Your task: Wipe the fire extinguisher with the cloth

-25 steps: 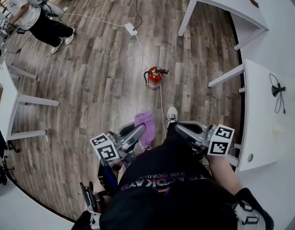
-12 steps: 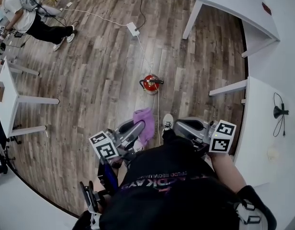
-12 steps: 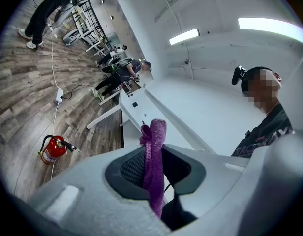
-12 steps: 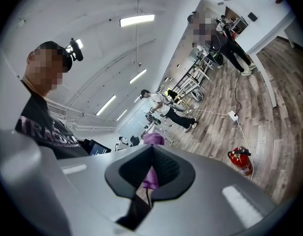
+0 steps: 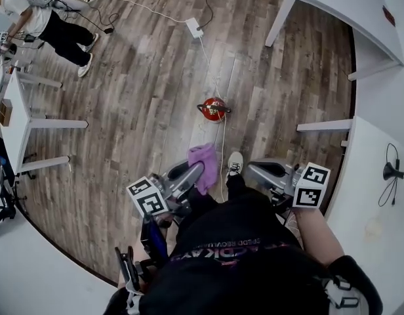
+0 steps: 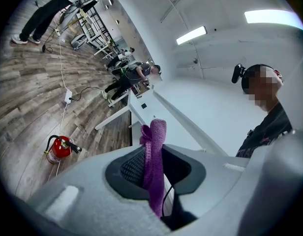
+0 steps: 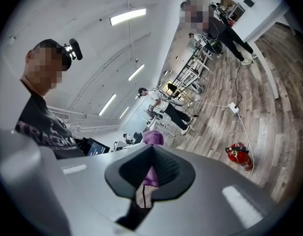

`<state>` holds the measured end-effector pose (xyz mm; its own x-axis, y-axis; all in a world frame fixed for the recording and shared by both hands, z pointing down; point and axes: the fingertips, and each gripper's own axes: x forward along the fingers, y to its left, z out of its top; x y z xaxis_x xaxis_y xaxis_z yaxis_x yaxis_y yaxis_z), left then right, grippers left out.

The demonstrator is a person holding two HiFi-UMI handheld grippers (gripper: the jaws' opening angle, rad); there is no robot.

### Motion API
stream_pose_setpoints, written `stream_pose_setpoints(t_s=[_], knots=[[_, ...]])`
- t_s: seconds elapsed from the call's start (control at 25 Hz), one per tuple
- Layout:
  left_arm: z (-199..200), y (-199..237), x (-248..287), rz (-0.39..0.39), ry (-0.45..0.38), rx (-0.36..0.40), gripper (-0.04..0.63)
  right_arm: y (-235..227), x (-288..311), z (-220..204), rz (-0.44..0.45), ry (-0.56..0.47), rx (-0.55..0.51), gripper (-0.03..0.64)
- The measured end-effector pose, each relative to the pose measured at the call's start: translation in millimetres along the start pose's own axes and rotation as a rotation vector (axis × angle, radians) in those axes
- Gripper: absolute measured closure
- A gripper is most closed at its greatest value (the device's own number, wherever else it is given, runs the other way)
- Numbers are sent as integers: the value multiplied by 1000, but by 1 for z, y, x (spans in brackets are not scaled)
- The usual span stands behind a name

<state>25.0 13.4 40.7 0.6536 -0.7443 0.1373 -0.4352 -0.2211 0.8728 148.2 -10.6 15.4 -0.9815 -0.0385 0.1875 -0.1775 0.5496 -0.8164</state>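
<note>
Left gripper [image 5: 198, 170] clamps cloth [image 5: 203, 157] — extinguisher [image 5: 213, 108] well apart (upright); right gripper [image 5: 251, 170] seemingly closed.

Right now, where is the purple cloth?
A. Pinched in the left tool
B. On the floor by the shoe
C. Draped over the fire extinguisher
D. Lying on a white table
A: the cloth is clamped between the left tool's jaws, while the extinguisher stands apart with nothing on it.
</note>
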Motion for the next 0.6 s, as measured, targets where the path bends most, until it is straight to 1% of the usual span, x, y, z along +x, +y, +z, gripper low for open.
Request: stream_pose_setpoints(t_s=[0.16,0.28,0.48,0.6], knots=[[8,15,-9,-4,19,-8,531,0,15,-6,-19,-12,16,612],[17,30,-19,-30,42,-13,531,1,30,-12,-58,-38,19,612],[37,60,-43,-75,136,14,531,4,68,-27,-158,-122,27,612],[49,89,-59,-111,199,26,531,0,94,-42,-220,-169,48,612]])
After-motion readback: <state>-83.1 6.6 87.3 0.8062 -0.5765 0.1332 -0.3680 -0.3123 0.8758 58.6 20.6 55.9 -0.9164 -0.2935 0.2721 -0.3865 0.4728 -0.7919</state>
